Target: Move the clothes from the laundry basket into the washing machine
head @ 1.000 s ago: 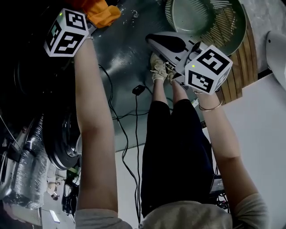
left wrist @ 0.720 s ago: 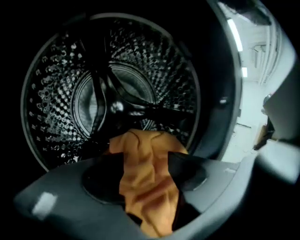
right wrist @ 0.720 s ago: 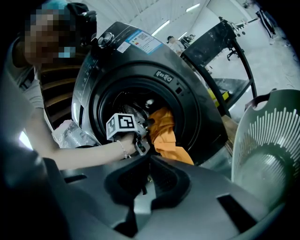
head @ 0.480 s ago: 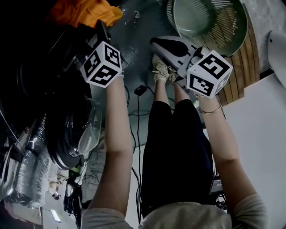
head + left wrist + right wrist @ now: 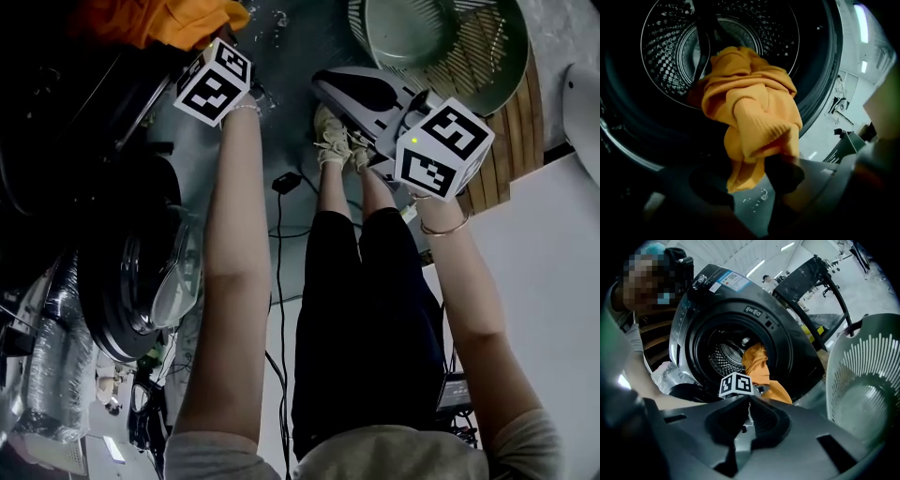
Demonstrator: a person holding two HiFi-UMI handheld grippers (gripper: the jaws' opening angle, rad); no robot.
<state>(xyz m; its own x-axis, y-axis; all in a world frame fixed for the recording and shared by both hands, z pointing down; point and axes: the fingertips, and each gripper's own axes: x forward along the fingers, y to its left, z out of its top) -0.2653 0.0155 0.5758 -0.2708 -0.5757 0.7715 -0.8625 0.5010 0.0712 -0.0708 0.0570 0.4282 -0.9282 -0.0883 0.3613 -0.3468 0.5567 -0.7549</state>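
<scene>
An orange garment (image 5: pixel 750 108) hangs out of the washing machine's drum (image 5: pixel 740 28), over the door rim; it also shows at the top left in the head view (image 5: pixel 159 21). Its lower end dangles between the jaws of my left gripper (image 5: pixel 747 177), which are closing. They stand apart and only the right pad (image 5: pixel 785 172) brushes the cloth. My right gripper (image 5: pixel 749 416) is shut and empty, held back from the washer (image 5: pixel 787 333) beside the pale green laundry basket (image 5: pixel 867 376). No clothes show in the basket (image 5: pixel 441 37).
The round washer door (image 5: pixel 141 291) stands swung open at the left. A black cable (image 5: pixel 278 216) trails over the floor beside the person's legs (image 5: pixel 366 309). A silver duct hose (image 5: pixel 47 366) lies lower left. The basket rests on a wooden slat platform (image 5: pixel 511 141).
The left gripper has swung right, in front of the washer mouth, and its jaws have let the orange garment loose; the cloth now hangs from the drum. The right gripper has stayed put.
</scene>
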